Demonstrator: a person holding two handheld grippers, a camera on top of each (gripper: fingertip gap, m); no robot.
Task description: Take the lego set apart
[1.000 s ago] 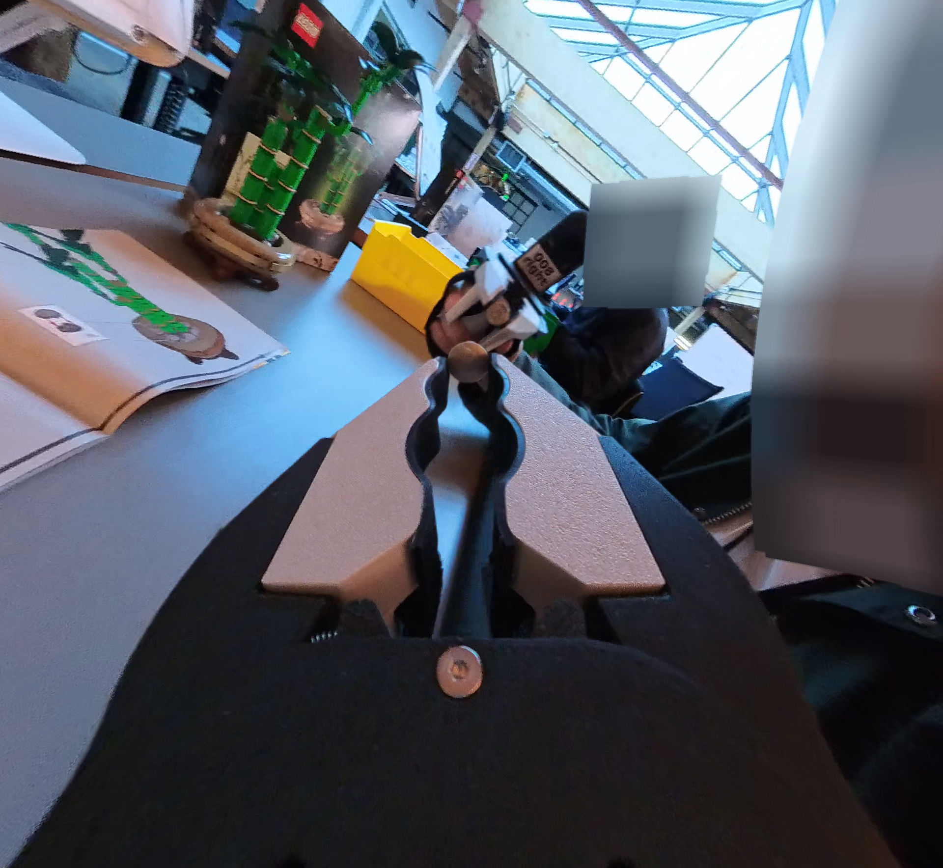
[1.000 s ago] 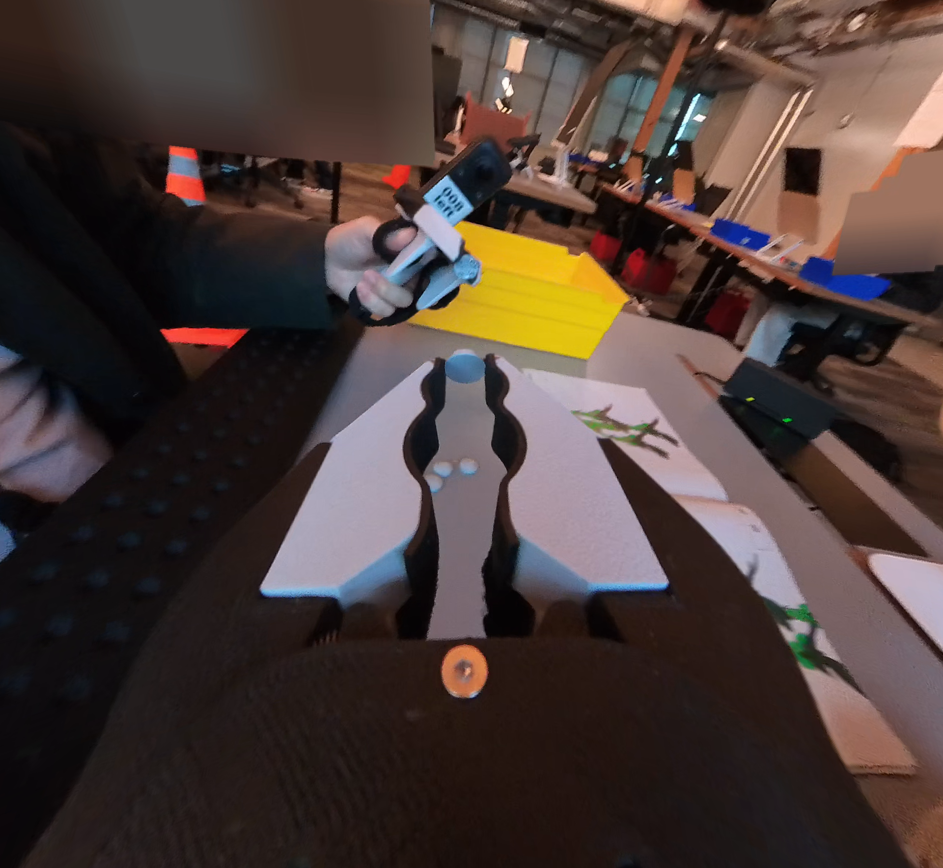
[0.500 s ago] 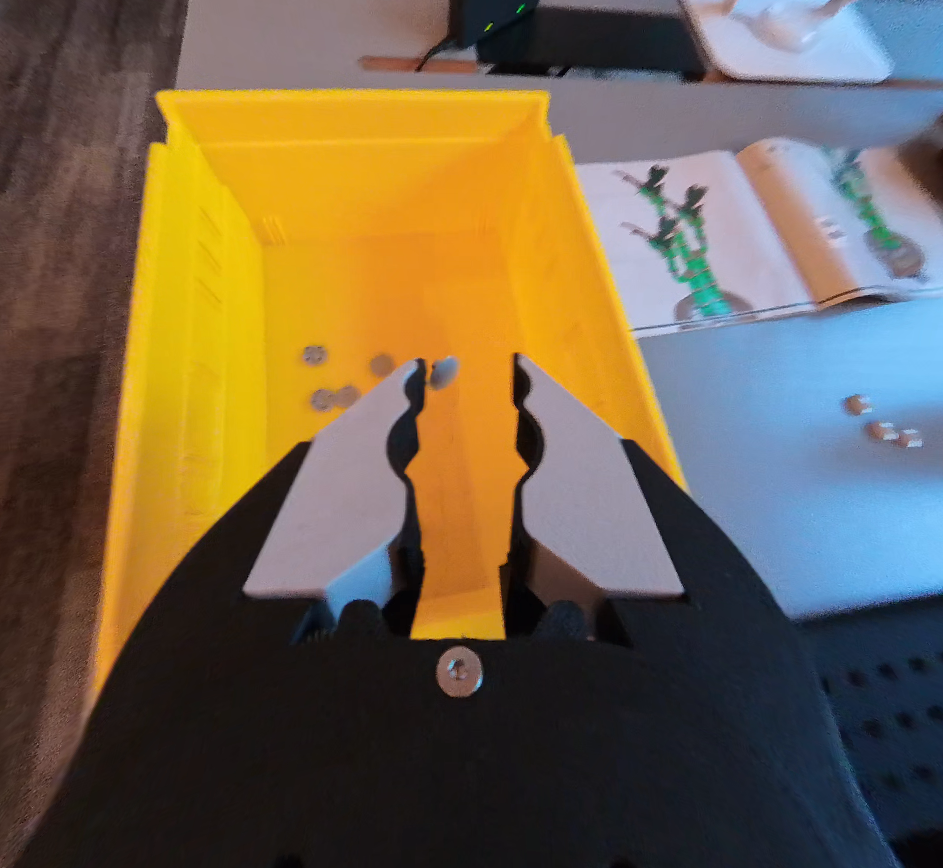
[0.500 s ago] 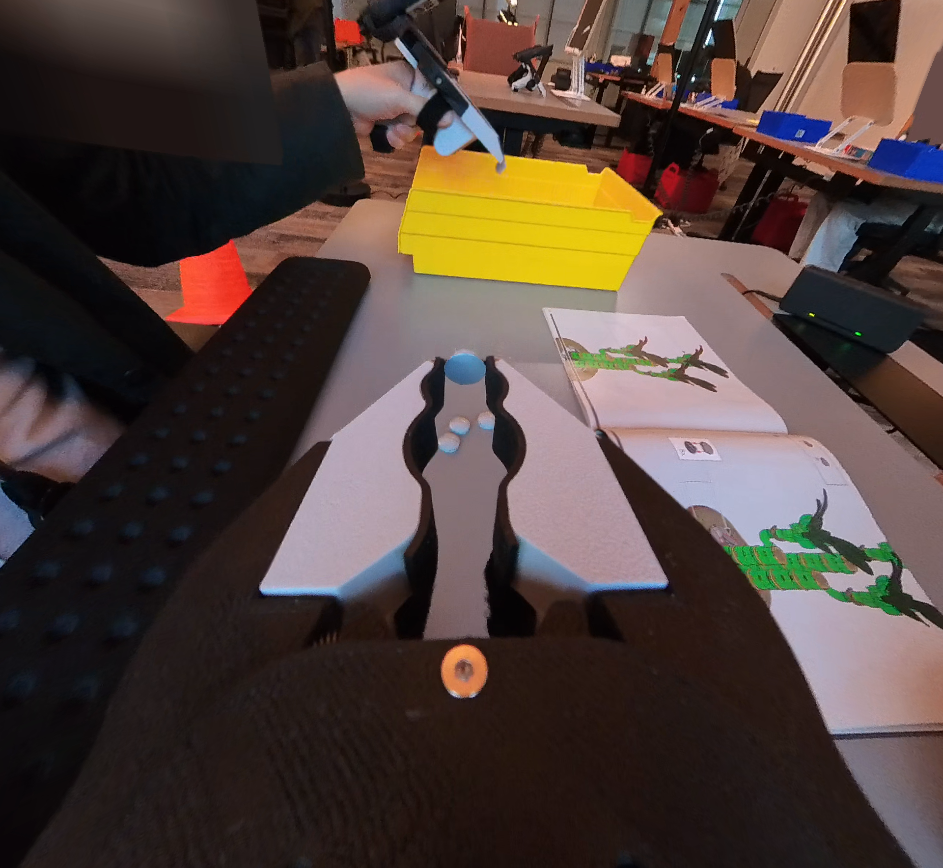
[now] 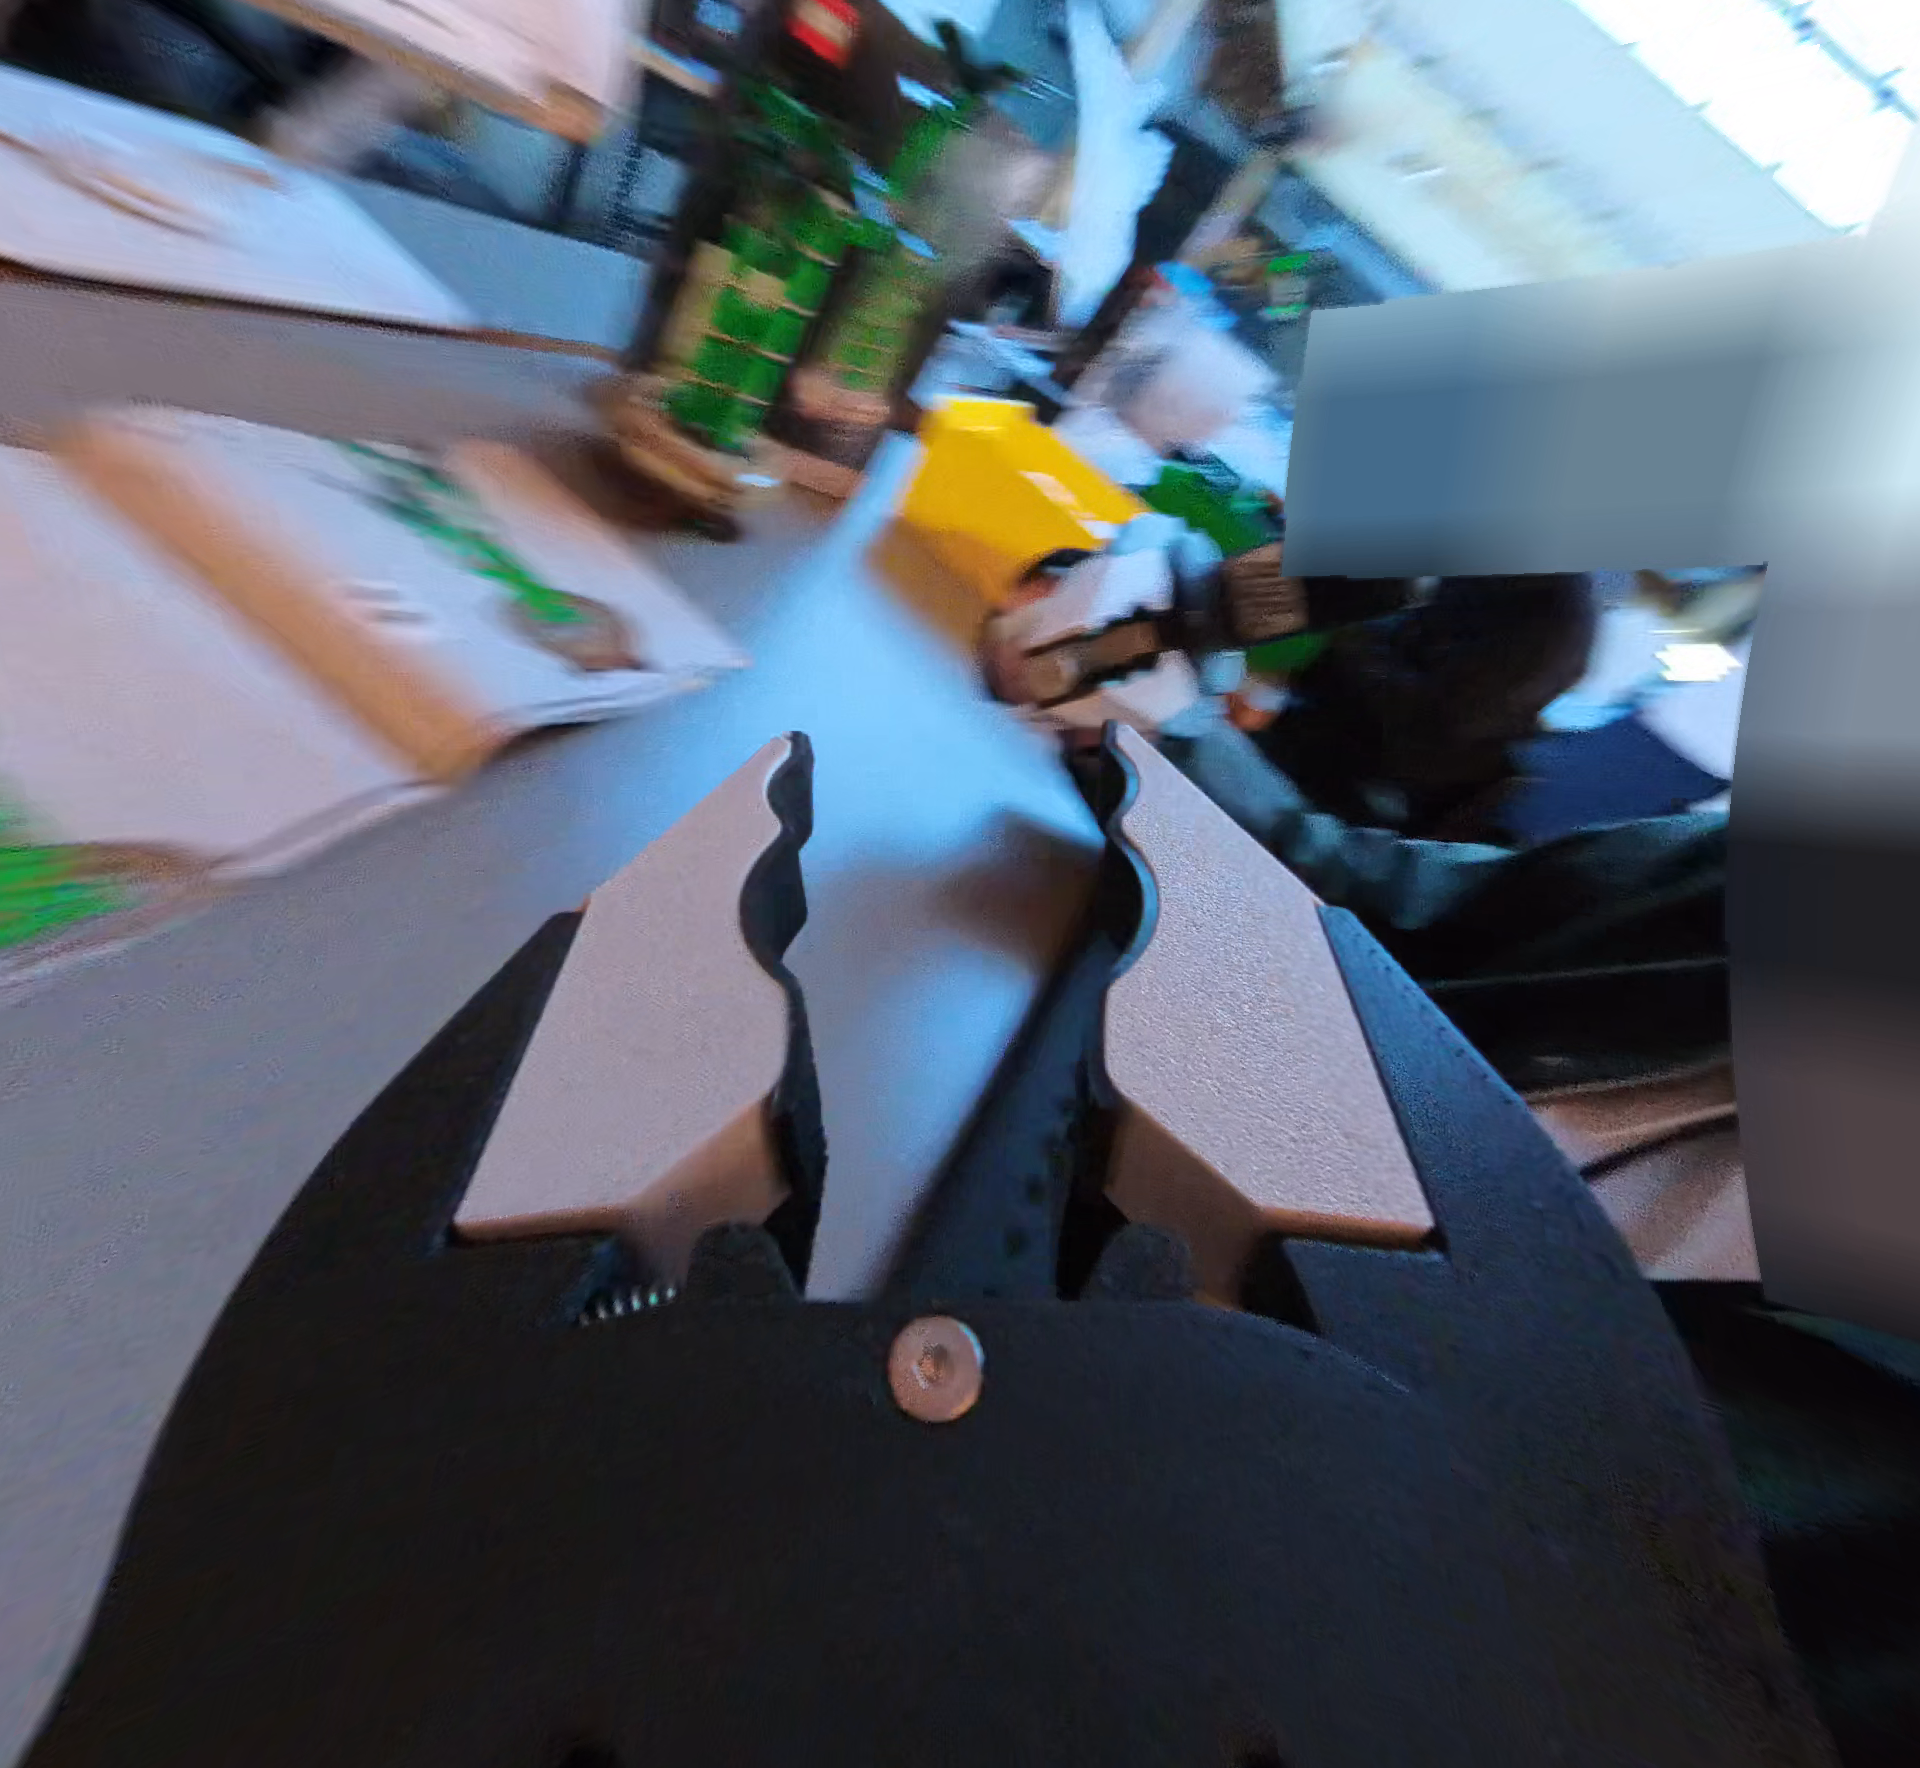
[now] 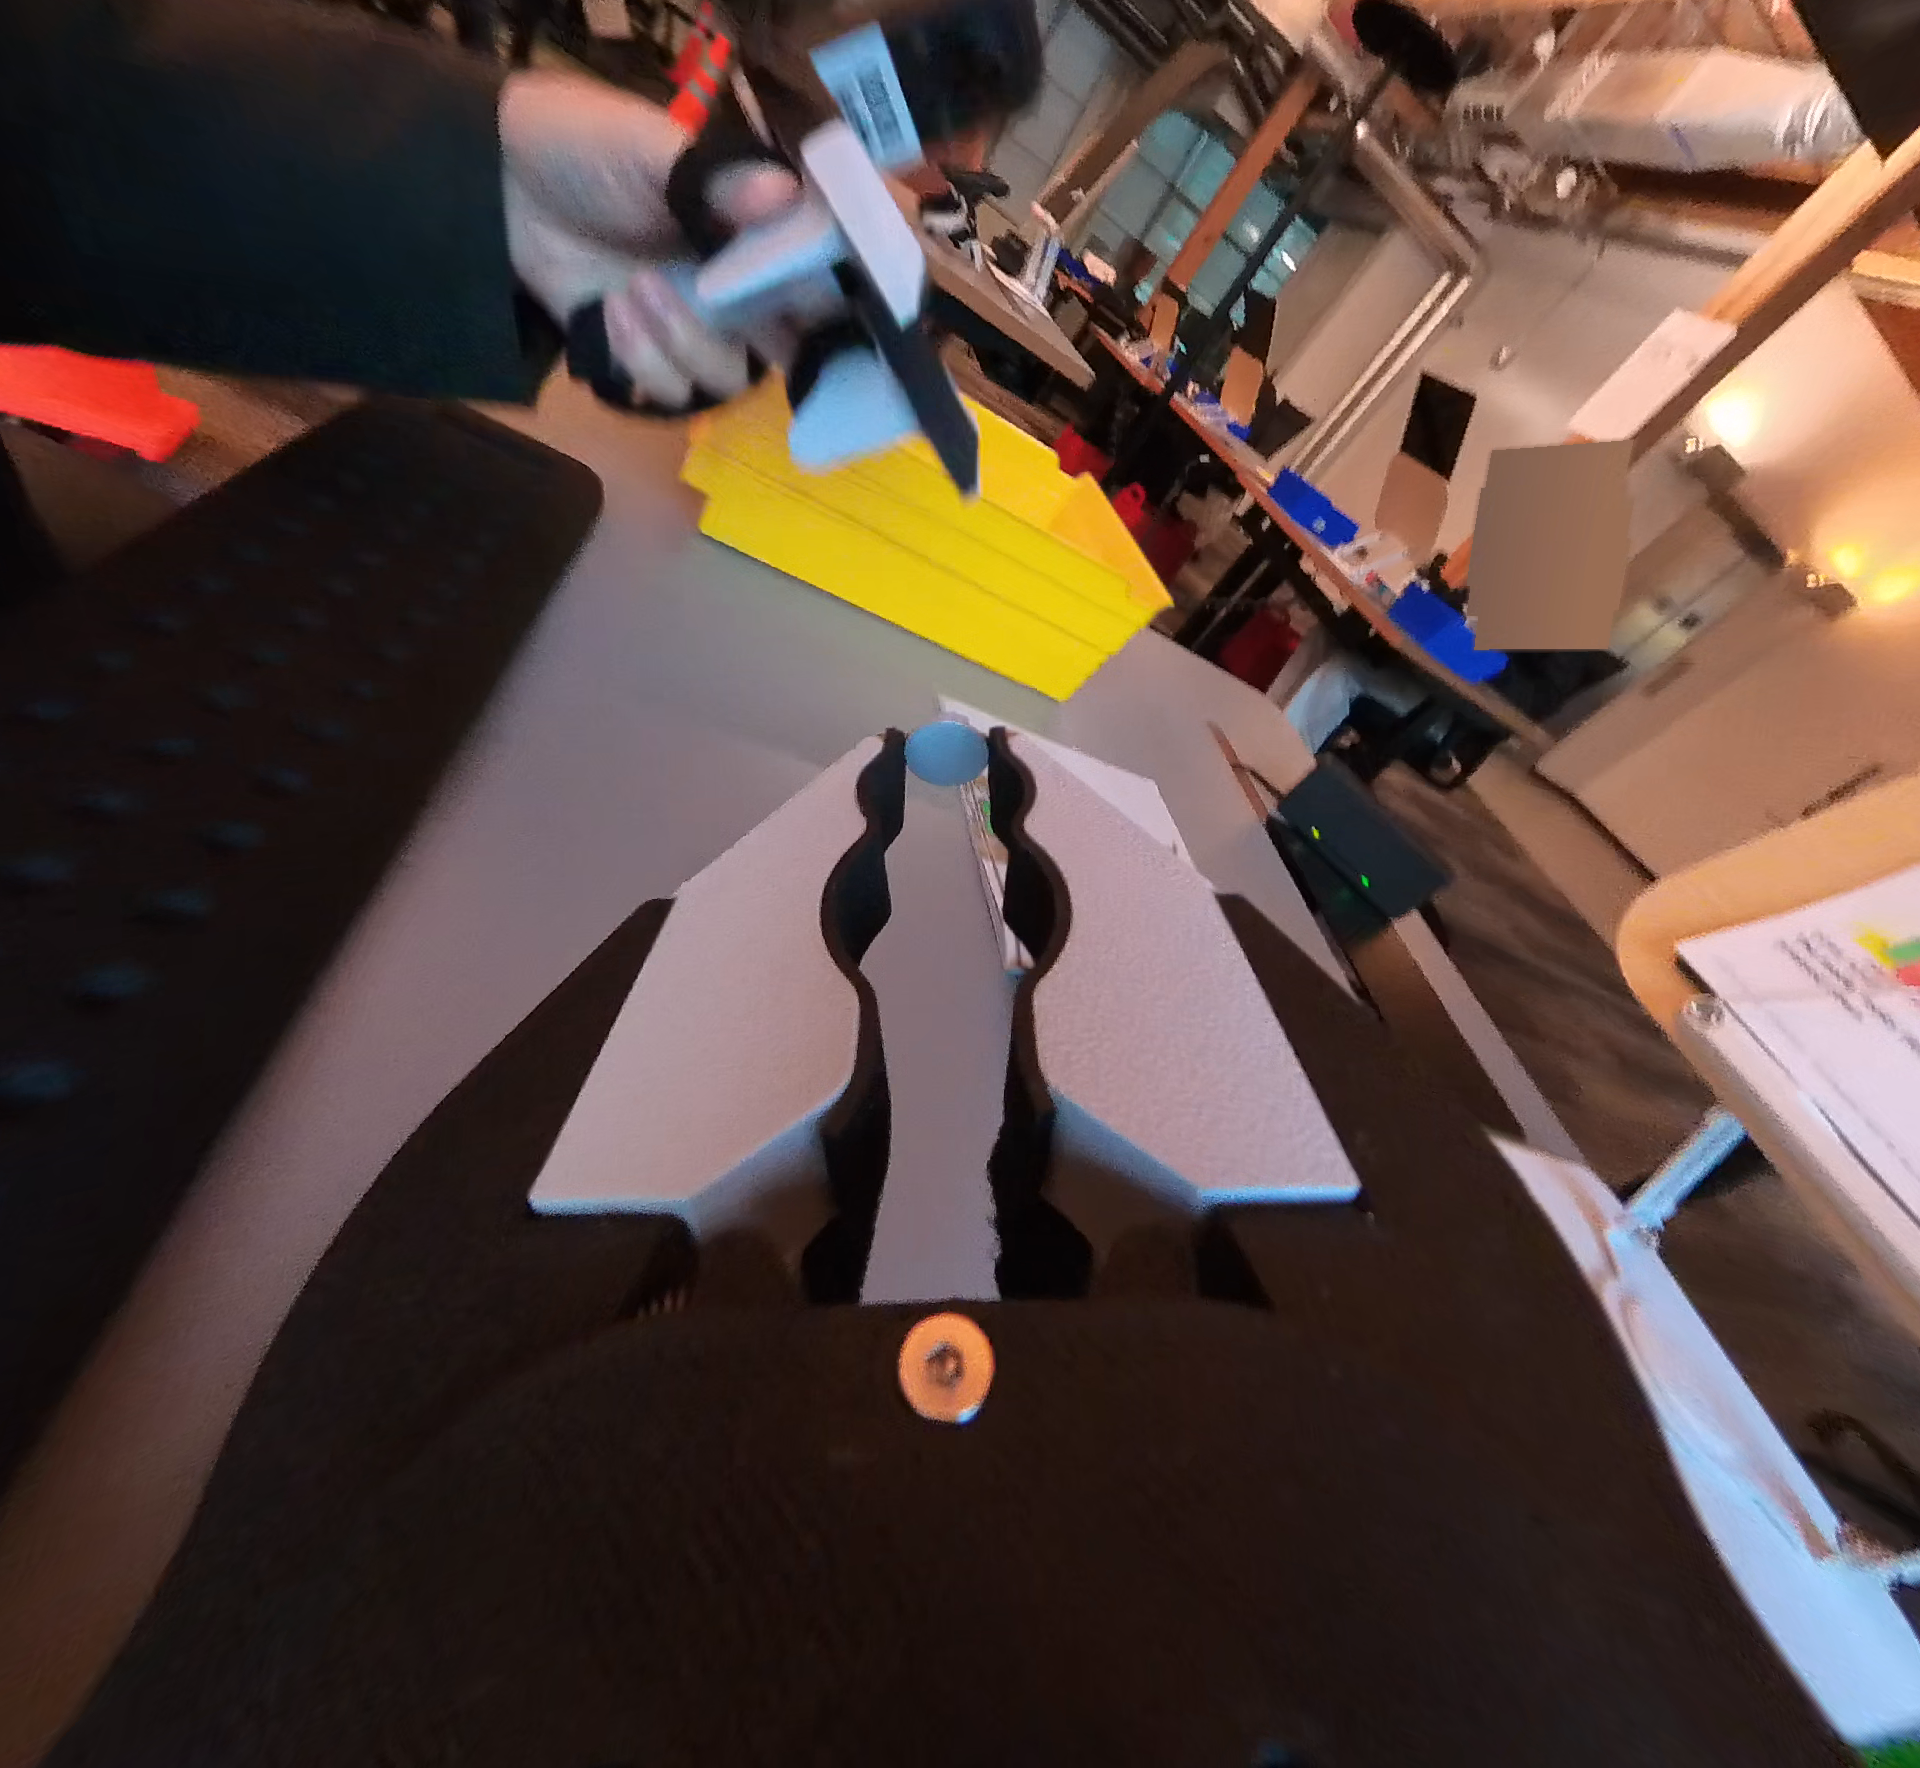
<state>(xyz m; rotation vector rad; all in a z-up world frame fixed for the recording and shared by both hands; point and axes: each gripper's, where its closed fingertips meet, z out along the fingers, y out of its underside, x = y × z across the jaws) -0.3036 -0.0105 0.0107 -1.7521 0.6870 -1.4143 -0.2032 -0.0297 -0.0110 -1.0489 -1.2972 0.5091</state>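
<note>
Pinching a small round stud [image 6: 945, 754] in the right gripper [image 6: 943, 750], left gripper [image 5: 951, 750] spread empty, red-logoed box [image 5: 790, 191] blurred.

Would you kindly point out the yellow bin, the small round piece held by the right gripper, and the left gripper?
yellow bin [image 6: 914, 565], right wrist view, on its long side wall.
small round piece [image 6: 945, 752], right wrist view, on its face.
left gripper [image 5: 951, 752], left wrist view, midway between its fingertips.
</note>
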